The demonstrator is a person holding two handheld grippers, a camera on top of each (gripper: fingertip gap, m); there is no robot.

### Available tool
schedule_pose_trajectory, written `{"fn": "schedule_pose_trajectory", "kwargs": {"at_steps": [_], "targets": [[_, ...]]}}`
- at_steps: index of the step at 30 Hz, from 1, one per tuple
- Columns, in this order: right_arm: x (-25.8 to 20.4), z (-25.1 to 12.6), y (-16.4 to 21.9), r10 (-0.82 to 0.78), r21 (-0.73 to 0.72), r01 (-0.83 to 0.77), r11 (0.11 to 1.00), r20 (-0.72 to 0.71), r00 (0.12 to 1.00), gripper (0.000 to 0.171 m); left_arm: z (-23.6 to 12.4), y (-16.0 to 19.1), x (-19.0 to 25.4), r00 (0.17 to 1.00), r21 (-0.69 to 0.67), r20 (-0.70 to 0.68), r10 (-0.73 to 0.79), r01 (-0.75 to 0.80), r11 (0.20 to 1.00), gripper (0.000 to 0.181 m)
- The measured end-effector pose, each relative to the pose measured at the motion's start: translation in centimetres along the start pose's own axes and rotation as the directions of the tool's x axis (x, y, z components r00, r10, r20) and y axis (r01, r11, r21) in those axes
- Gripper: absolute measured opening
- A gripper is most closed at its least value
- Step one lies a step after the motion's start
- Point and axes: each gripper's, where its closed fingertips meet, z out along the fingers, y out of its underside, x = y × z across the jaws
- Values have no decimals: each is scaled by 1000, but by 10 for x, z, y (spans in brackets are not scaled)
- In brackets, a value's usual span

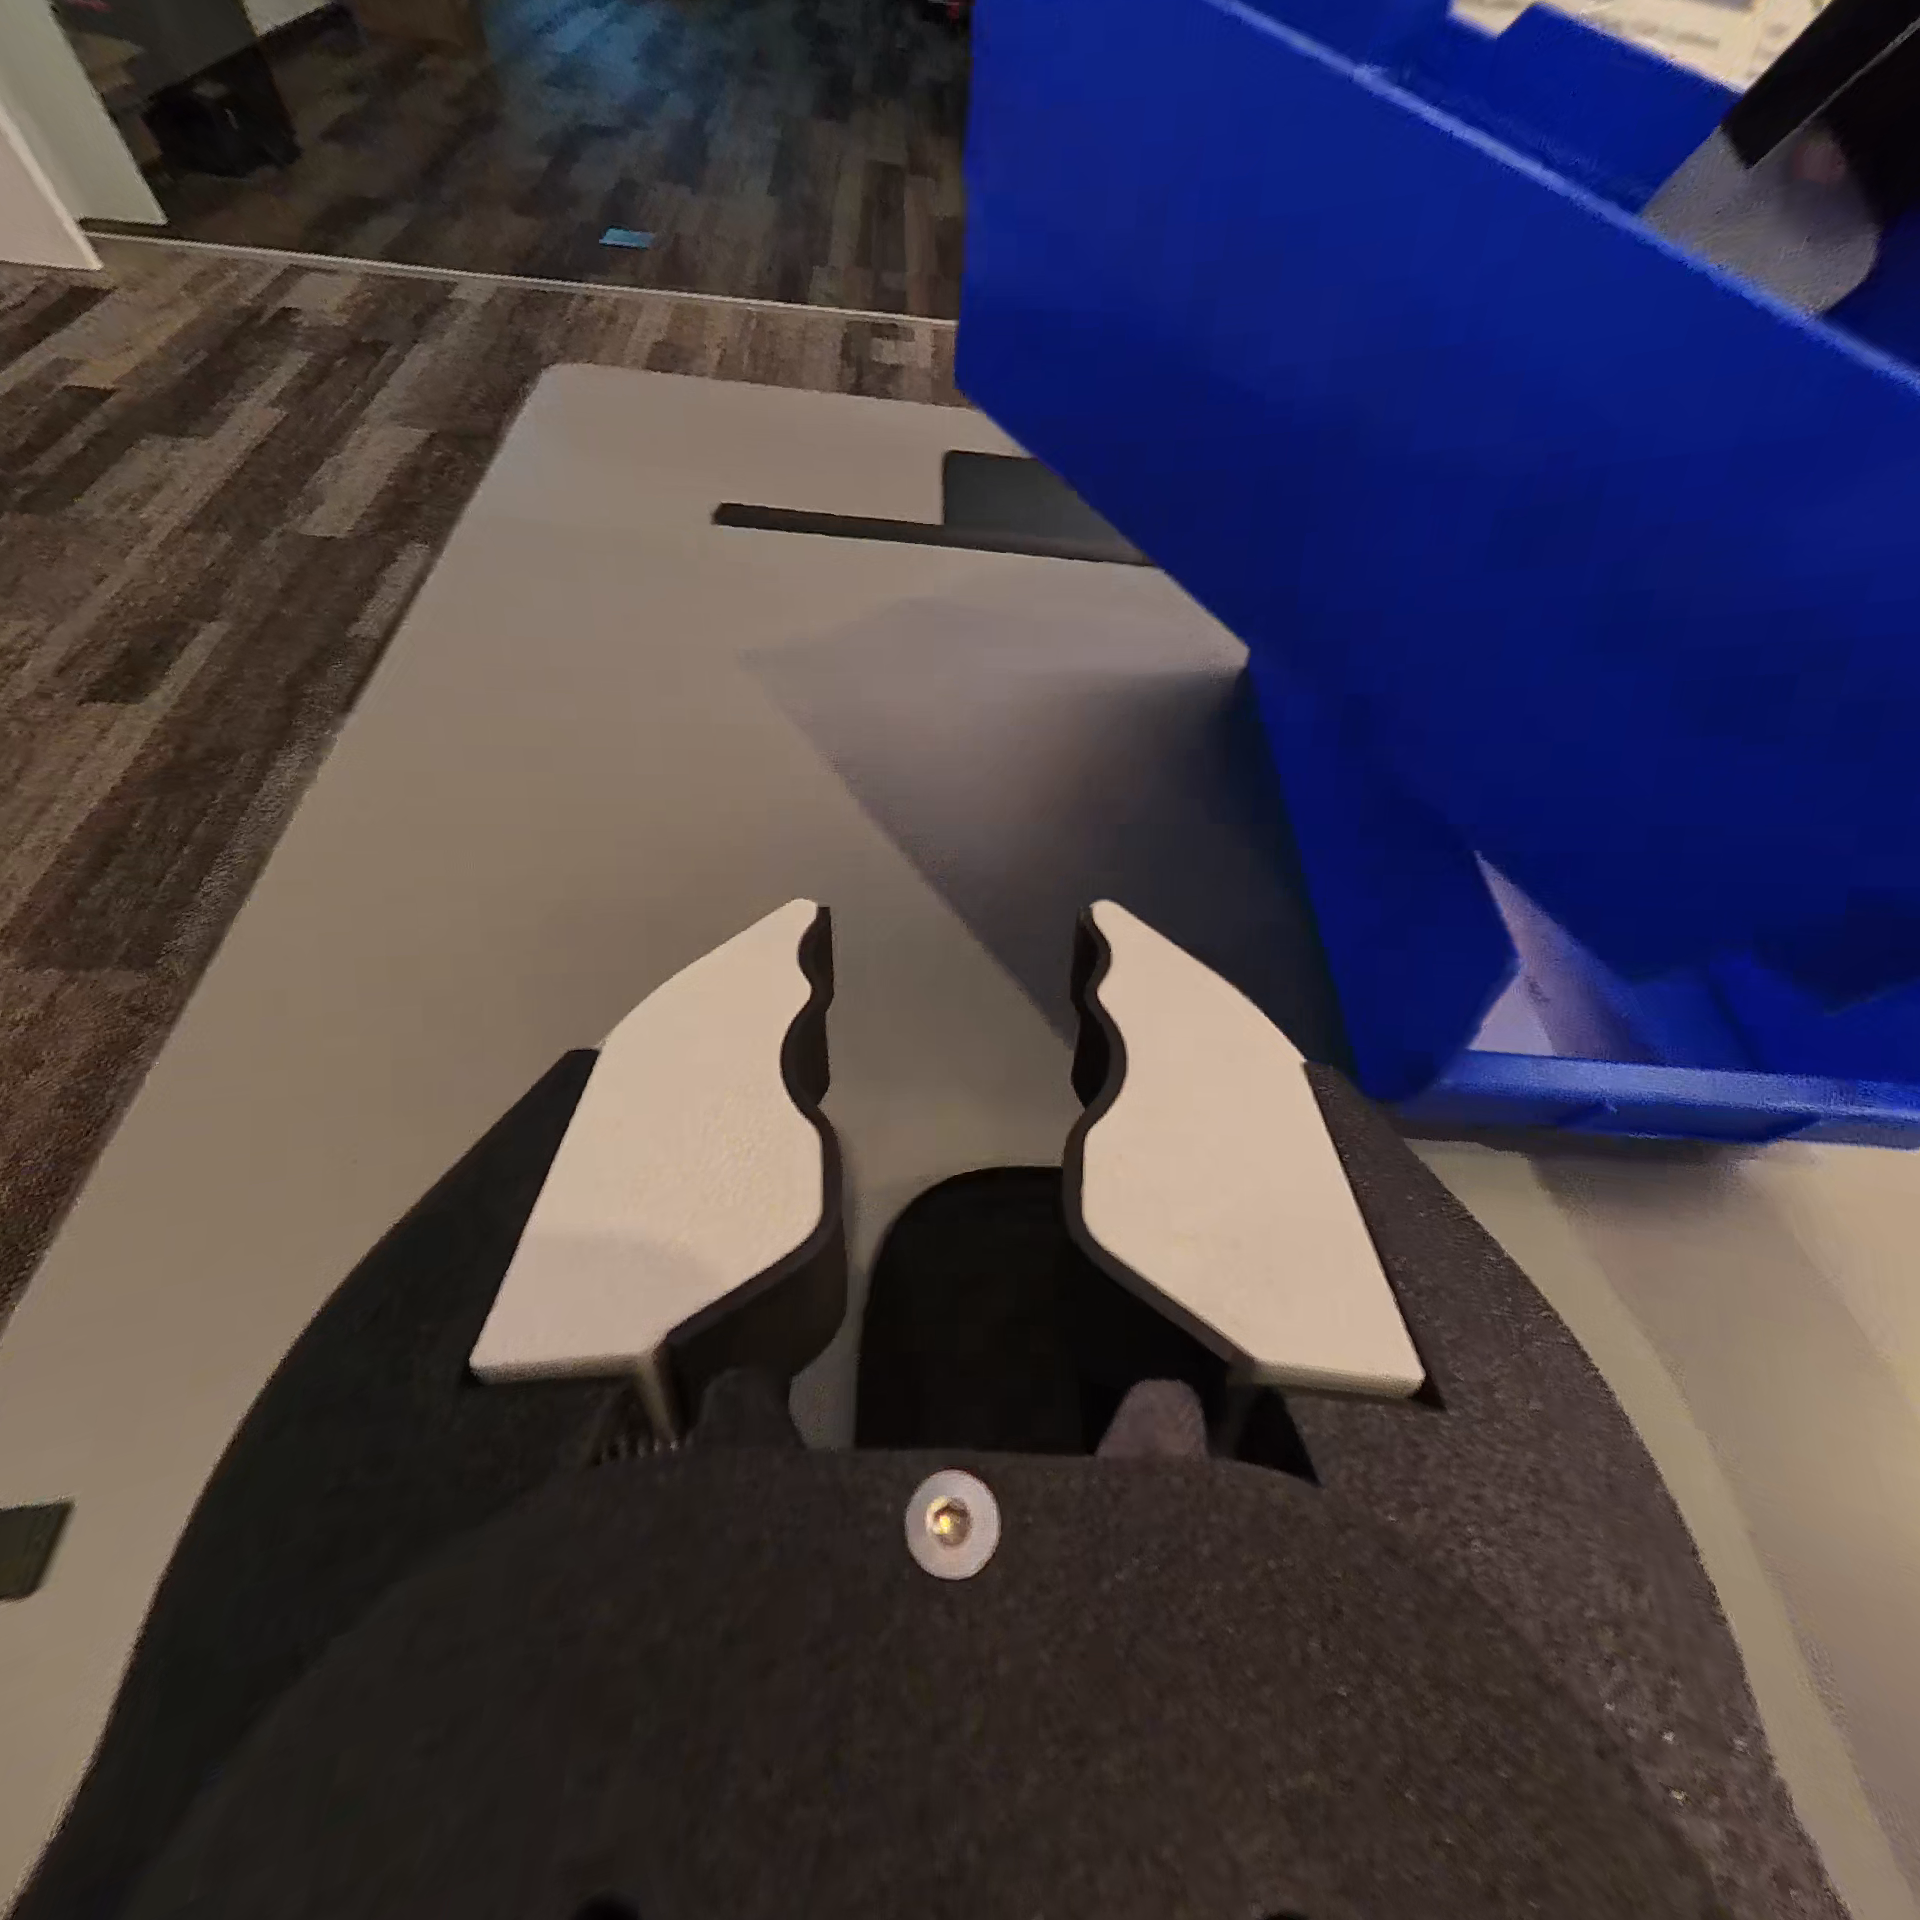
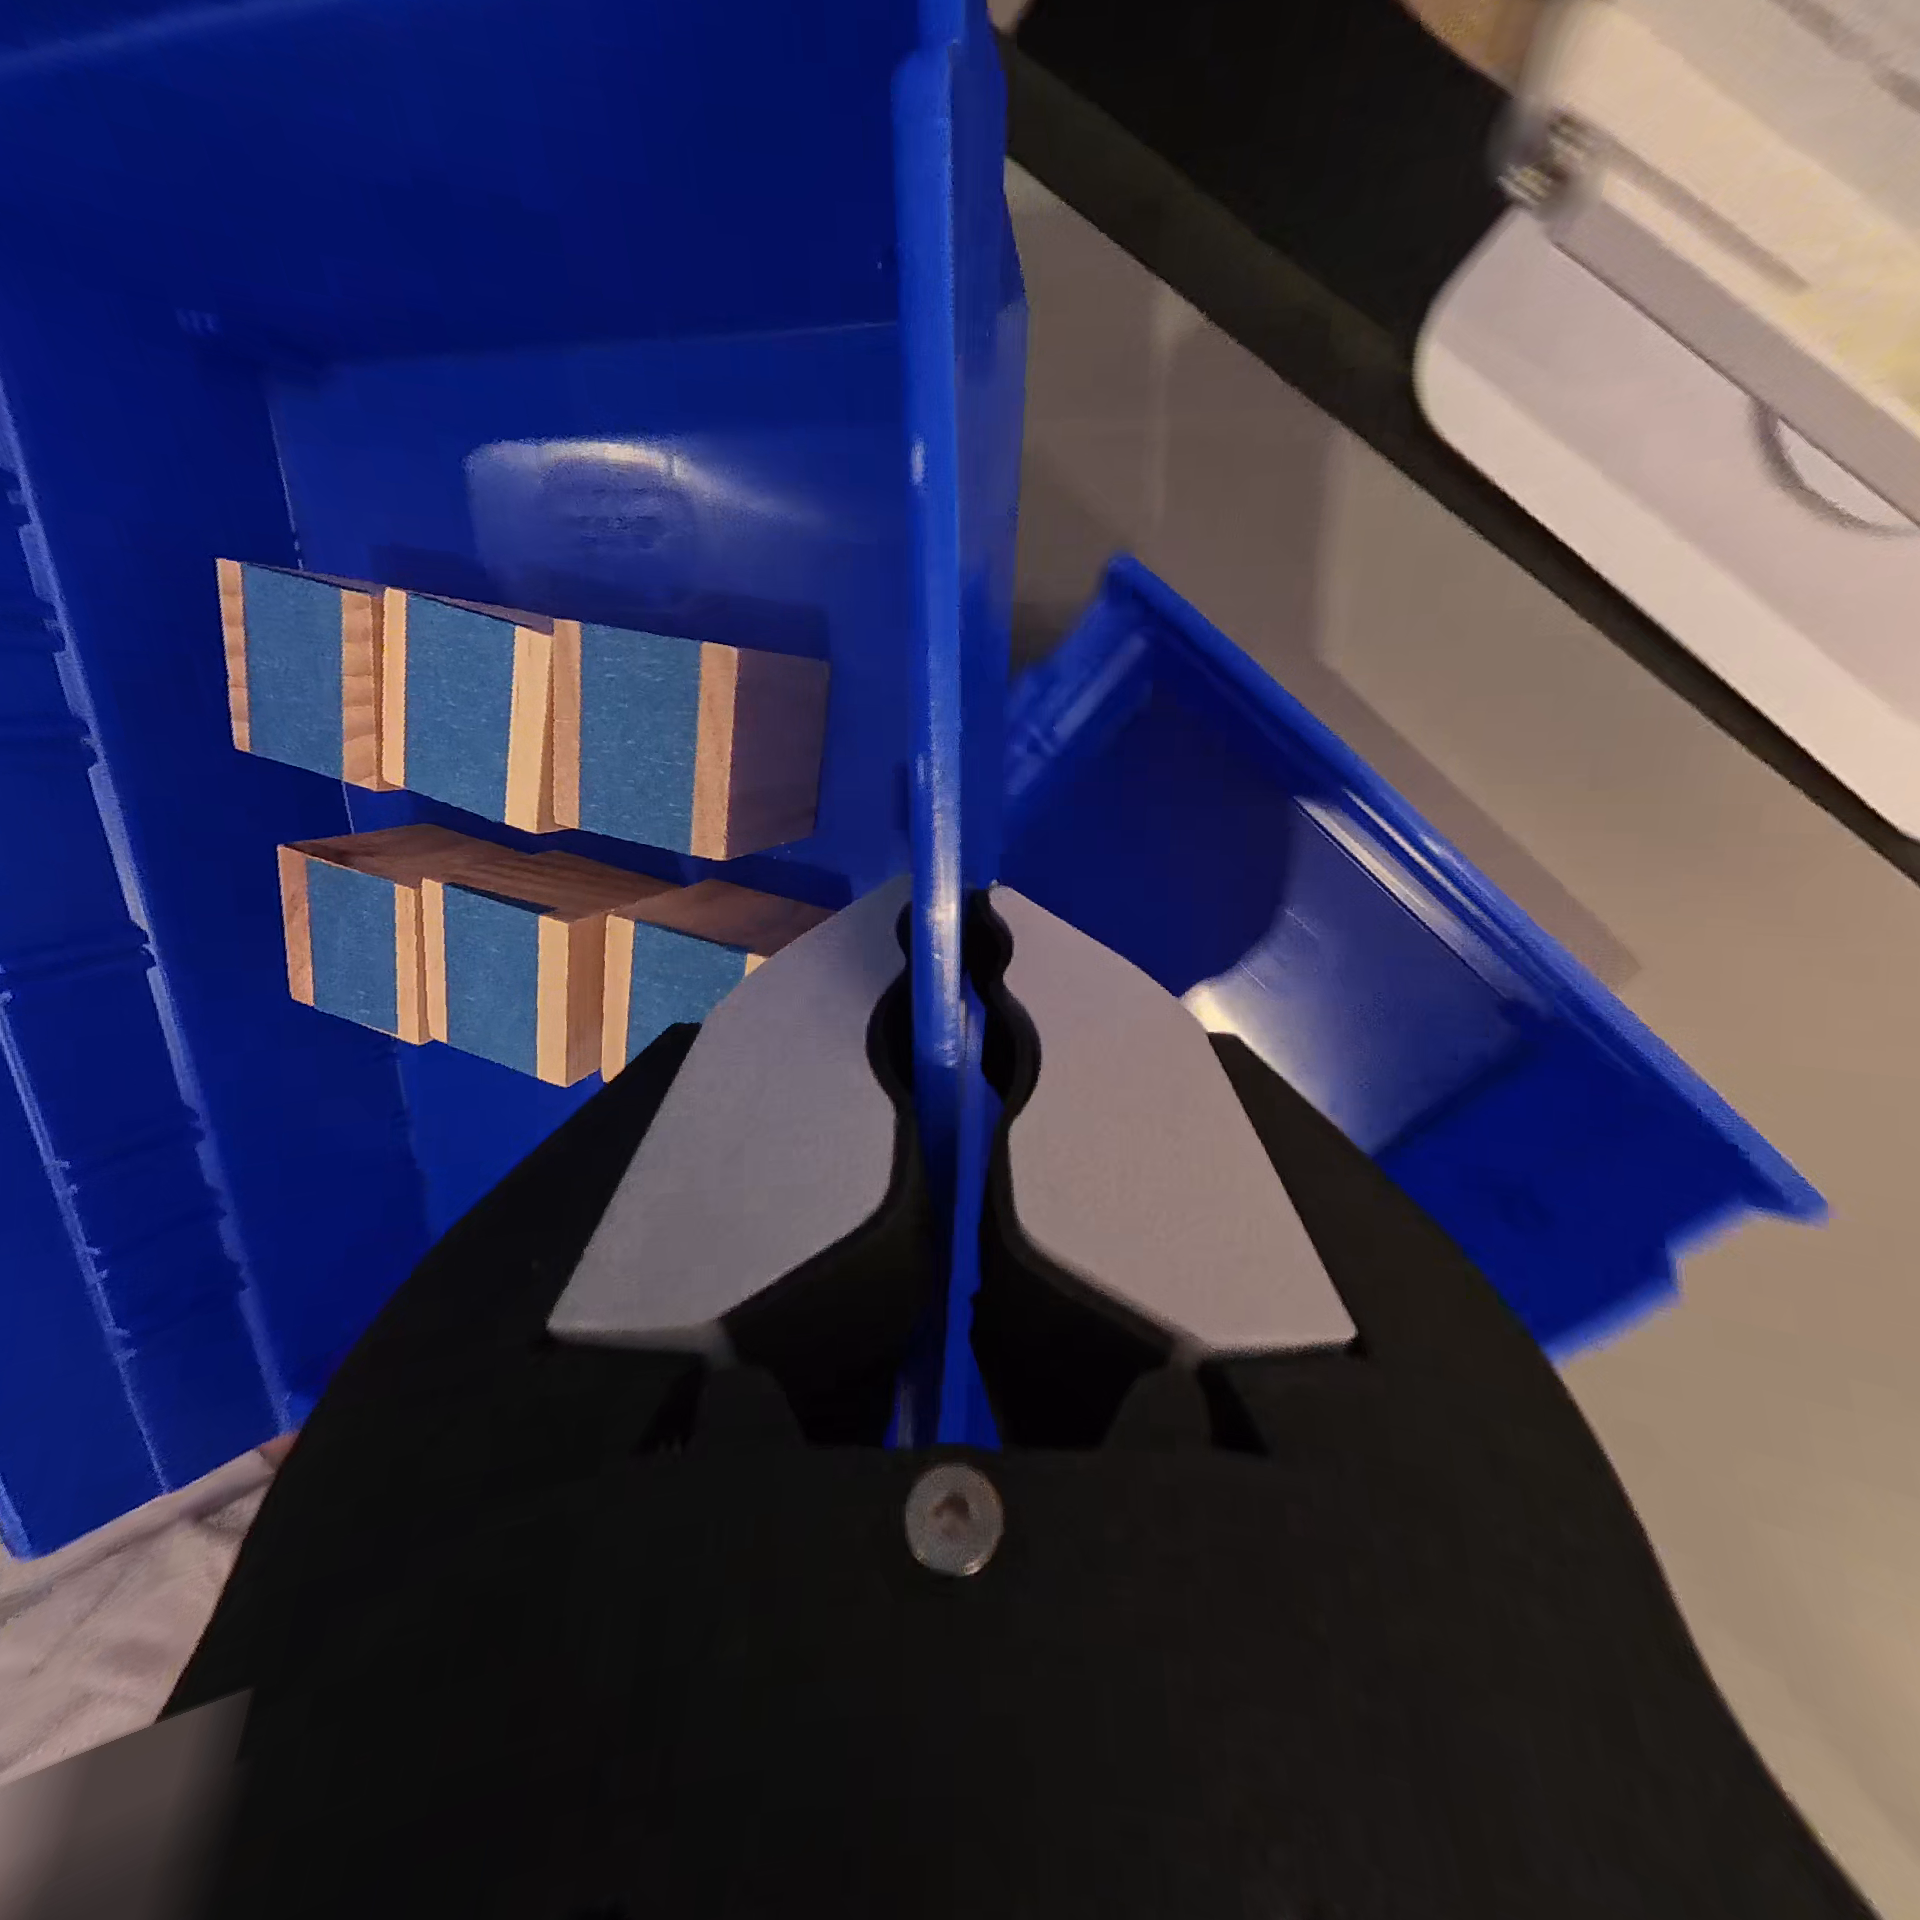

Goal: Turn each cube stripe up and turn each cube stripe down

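Observation:
In the right wrist view, several wooden cubes [image 2: 468, 821] with blue stripes facing the camera lie in two rows inside a blue plastic bin [image 2: 582, 312]. My right gripper [image 2: 948, 904] is shut on the bin's side wall [image 2: 940, 623], and the bin looks tilted. In the left wrist view the same blue bin [image 1: 1455, 520] stands at the right, lifted at an angle above the grey table [image 1: 520, 779]. My left gripper [image 1: 951, 925] is open and empty over the table, left of the bin. The right gripper [image 1: 1787, 197] shows at the bin's top edge.
A second blue bin part [image 2: 1351, 935] lies on the table right of the held wall. A white device [image 2: 1662, 395] sits at the far right. A thin black strip [image 1: 914, 525] lies on the table. Patterned floor [image 1: 208, 468] lies beyond the table's left edge.

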Motion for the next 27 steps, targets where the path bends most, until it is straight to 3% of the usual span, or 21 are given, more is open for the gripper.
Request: {"fn": "schedule_pose_trajectory", "kwargs": {"at_steps": [9,14,21,27], "targets": [[-84,88,-55,-36,-60,38,997,32,999,5,-23,9,-69,990,28,118,-82,80,996,43],[-112,105,-77,-79,-64,79,995,12,997,6,-28,17,-87,984,24,141,-107,105,994,43],[-124,148,-83,-42,-51,42,998,4,999,6,-24,24,-97,982,12,144,-122,122,992,43],[-115,188,-65,22,-53,-24,998,-31,999,6,-9,23,-93,983,11,131,-127,126,992,43]]}}
